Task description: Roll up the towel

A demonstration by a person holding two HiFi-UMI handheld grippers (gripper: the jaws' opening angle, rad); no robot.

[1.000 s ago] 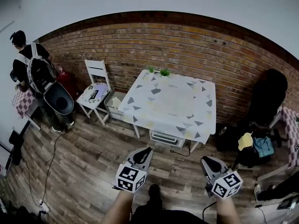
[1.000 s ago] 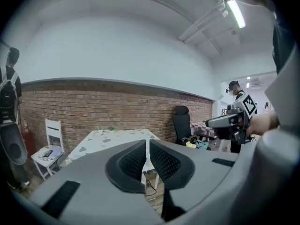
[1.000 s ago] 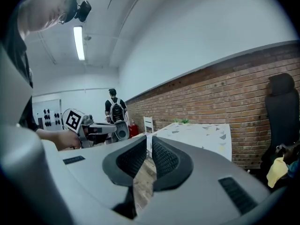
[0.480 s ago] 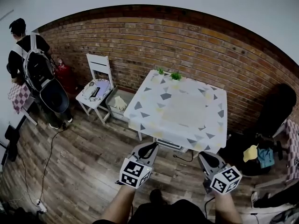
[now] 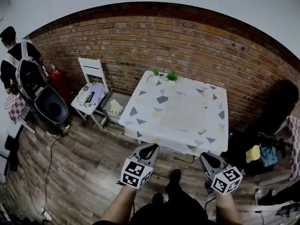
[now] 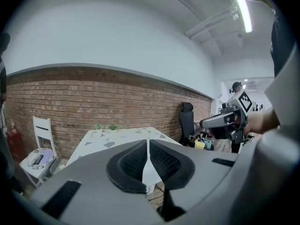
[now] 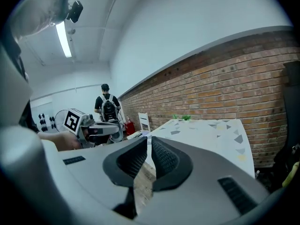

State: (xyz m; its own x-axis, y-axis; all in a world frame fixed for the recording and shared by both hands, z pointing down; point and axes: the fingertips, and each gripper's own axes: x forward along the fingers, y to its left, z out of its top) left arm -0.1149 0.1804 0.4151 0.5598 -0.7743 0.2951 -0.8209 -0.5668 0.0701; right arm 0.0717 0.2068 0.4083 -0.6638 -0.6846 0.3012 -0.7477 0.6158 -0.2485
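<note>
We see the wall (image 5: 187, 46) as rough, matt red brick, and the floor (image 5: 84, 168) as worn wood planks with a dull sheen. The desk (image 5: 216, 137) is covered by a smooth matt cloth (image 5: 145, 102) printed with grey triangles. The chair (image 5: 93, 69) looks like white-painted wood. The left gripper (image 5: 151, 148) and the right gripper (image 5: 205, 156) have matt grey plastic shells, and their black pads (image 6: 133, 161) are finely ribbed.

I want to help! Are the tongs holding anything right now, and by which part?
No, nothing is held. The left tongs are shut and empty, the right tongs slightly apart and empty, both short of the table.
</note>
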